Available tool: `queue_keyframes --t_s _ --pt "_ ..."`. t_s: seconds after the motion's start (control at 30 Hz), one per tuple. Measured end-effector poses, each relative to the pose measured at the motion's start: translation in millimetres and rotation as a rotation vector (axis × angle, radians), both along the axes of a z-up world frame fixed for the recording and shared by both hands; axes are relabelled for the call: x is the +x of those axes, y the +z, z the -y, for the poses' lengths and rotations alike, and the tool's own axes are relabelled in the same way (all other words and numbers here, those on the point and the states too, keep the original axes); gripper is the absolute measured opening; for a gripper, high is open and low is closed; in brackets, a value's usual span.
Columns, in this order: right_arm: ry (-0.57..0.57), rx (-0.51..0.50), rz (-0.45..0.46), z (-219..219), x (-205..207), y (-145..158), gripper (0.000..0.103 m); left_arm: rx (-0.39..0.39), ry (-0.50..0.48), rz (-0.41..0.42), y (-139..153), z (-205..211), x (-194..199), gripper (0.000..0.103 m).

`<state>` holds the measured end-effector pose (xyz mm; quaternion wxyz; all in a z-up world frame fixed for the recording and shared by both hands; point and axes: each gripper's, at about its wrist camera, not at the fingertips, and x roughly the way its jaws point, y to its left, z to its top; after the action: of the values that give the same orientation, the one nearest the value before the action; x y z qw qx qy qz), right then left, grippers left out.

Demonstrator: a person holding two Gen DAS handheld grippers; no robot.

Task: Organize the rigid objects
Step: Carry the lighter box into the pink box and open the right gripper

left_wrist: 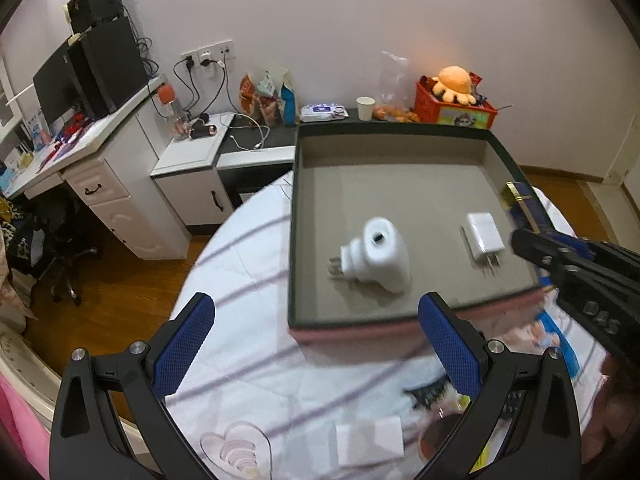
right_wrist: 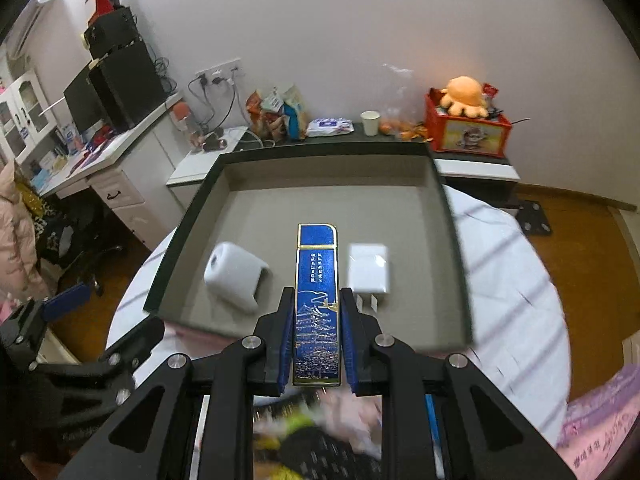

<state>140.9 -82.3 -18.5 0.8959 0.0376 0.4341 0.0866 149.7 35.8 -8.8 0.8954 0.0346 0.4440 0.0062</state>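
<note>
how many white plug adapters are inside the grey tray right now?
2. A bulky rounded white plug adapter lies toward the left of the dark-rimmed grey tray; a flat rectangular white charger lies toward its right. The blue box held by the right gripper may hide more.

Vertical columns of small Chinese-style characters printed in gold on the upper half of the blue box (right_wrist: 317, 304), too small to read. Below them, on the same face, a gold line drawing of a tiered pagoda, no words. Printed marks on the white wipes packet (right_wrist: 330, 126) on the far shelf, blurred beyond reading. Dark handwriting-like characters on the purple cloth (right_wrist: 600, 436) at the lower right edge, illegible. Cartoon picture, no legible lettering, on the front of the red crate (right_wrist: 466, 136). No brand, number or sign readable anywhere.
</note>
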Motion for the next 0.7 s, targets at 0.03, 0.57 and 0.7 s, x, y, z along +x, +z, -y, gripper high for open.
queue_keyframes --t_s 0.03,0.57,0.7 --pt "0.005 -0.001 -0.006 -3 6 -3 0.021 0.005 0.006 0.000 -1 -2 6 0.103" --pt "0.012 -0.050 -0.193 -22 77 -74 0.022 0.004 0.031 -0.068 -38 -10 58 0.103" --pt "0.008 -0.064 -0.185 -24 71 -70 0.052 -0.004 0.035 -0.062 -37 -11 55 0.103"
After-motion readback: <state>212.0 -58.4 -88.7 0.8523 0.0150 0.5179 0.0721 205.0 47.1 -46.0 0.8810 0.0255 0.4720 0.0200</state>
